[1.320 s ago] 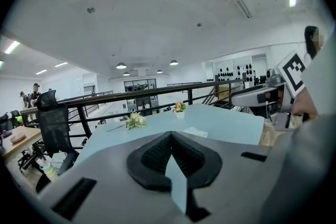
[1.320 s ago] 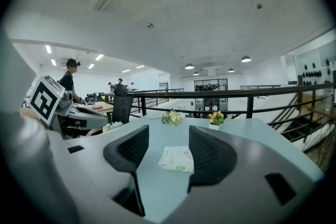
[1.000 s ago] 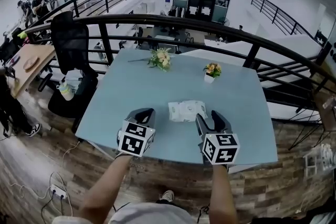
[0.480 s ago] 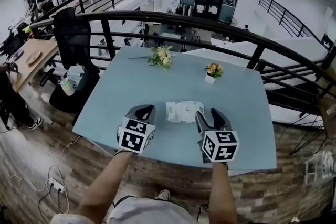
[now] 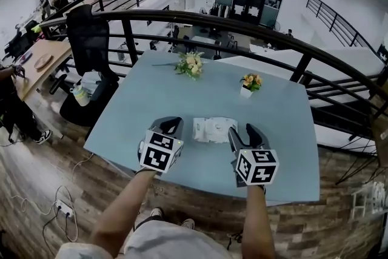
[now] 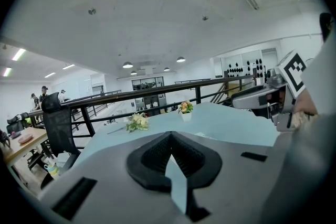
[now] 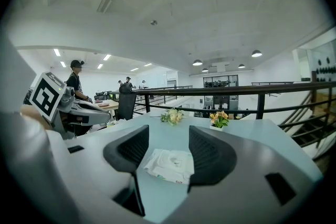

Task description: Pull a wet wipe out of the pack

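- Open mezzanine office, black railing (image 5: 242,30) behind a pale blue table (image 5: 145,100). Bunch of flowers (image 5: 191,63) and small flower pot (image 5: 248,84) sit at the far side, well apart from the work.
- Wipe pack (image 5: 213,129) lies flat on the table, near the front edge. It is between the two grippers and a bit beyond them, and nothing touches it.
- Left gripper (image 5: 169,126): fingers pressed together at the tips, holding nothing, and just left of the pack.
- Right gripper (image 5: 243,134): fingers spread and empty. Its own view shows the pack framed between them, a little ahead.
- Stage, I'd say: approach only, no wipe out yet. Can't tell if the pack's flap is open or sealed.
- Risks from here:
  - Pack is light and loose, so pulling w/ the right alone prob lifts or drags the whole thing. Left should pin it down first.
  - Pinching too deep could grab the wrapper or several wipes at once.
  - If the flap is shut, the fingers will just slide off the film.
  - A hard tug toward the front could pull the pack off the table.
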Motion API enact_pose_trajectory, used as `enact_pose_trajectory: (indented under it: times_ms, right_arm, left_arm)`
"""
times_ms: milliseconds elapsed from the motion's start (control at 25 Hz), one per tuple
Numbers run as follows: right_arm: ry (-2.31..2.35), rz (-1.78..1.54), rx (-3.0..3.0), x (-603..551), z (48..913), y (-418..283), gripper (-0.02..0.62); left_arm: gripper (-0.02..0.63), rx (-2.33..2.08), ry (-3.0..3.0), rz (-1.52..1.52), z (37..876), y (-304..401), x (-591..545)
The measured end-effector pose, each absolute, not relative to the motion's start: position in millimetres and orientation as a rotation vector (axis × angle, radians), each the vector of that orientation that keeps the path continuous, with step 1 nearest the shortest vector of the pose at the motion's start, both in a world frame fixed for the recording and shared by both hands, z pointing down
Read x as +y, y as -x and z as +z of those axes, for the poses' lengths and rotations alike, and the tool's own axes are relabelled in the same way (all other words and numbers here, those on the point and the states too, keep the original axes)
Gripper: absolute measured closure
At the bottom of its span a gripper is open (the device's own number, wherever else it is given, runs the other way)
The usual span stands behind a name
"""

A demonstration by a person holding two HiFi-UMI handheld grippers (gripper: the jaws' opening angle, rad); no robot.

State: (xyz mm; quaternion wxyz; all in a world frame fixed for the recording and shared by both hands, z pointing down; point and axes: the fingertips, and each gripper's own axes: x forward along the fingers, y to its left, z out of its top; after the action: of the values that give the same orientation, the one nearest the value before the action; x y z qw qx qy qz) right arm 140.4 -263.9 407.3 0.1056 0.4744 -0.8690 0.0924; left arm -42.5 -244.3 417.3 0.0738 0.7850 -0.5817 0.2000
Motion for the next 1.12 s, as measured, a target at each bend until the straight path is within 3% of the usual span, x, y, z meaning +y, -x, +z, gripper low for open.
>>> enact_pose_trajectory:
  times_ms: [1120]
  right_arm:
    - [-1.329, 0.417, -2.381, -350, 488, -112, 0.374]
  left_arm:
    - [0.612, -1.560, -2.406, 0.646, 468, 56, -357]
